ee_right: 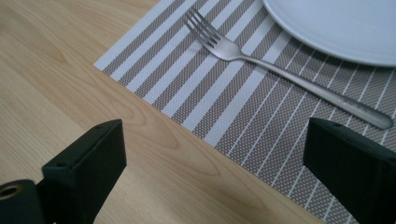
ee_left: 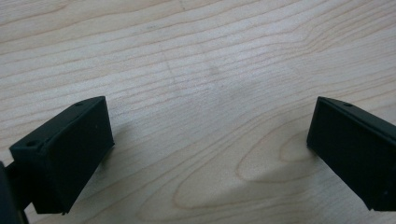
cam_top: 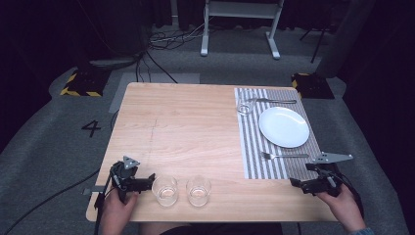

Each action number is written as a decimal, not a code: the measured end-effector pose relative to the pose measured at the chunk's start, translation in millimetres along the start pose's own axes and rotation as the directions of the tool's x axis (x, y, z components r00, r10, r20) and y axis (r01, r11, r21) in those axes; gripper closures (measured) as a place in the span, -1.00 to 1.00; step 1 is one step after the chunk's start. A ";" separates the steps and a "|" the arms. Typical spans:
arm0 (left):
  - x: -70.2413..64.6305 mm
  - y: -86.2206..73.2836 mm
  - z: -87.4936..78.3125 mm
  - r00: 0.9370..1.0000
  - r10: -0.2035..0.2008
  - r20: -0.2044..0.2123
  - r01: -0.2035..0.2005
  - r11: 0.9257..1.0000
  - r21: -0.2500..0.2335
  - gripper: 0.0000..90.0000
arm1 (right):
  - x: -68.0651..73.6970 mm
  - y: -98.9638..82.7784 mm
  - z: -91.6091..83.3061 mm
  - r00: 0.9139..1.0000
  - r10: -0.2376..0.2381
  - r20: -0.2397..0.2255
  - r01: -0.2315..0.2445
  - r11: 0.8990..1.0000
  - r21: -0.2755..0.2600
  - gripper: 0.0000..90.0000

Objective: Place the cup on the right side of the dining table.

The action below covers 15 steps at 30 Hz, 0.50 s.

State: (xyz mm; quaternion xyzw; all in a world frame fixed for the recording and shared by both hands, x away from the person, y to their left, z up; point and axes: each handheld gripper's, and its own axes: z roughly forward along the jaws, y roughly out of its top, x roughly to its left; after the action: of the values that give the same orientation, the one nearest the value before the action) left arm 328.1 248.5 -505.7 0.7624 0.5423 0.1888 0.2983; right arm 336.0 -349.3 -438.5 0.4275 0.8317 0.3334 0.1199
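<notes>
The fork (ee_right: 280, 70), thin, stiff, slick steel lying flat on the striped placemat (ee_right: 224, 107) just beside the plate (ee_right: 345, 28), is best pinched across its narrow handle by the right hand-held gripper (ee_right: 215, 154), whose jaws gape wide and empty.

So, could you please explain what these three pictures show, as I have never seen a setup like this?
A person sits at a wooden table and holds a hand tool with two black jaws in each hand. The high view looks down from above: the left gripper is beside two empty glasses, the right gripper near a striped placemat. On the mat lie a white plate and a fork; a third glass and more cutlery sit behind. The other two pictures come from cameras on the grippers. Both grippers are open and hold nothing.
</notes>
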 end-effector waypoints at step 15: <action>0.0 0.0 0.0 1.000 0.000 0.000 0.000 1.000 0.000 -0.99 | 1.9 -37.1 18.7 0.997 -0.016 0.070 0.020 0.998 -0.054 -0.91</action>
State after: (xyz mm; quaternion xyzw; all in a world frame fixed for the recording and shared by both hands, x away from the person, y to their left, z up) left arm 328.1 248.5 -505.7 0.7624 0.5424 0.1889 0.2983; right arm 320.5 -354.6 -476.7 0.4278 0.8216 0.3397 0.1631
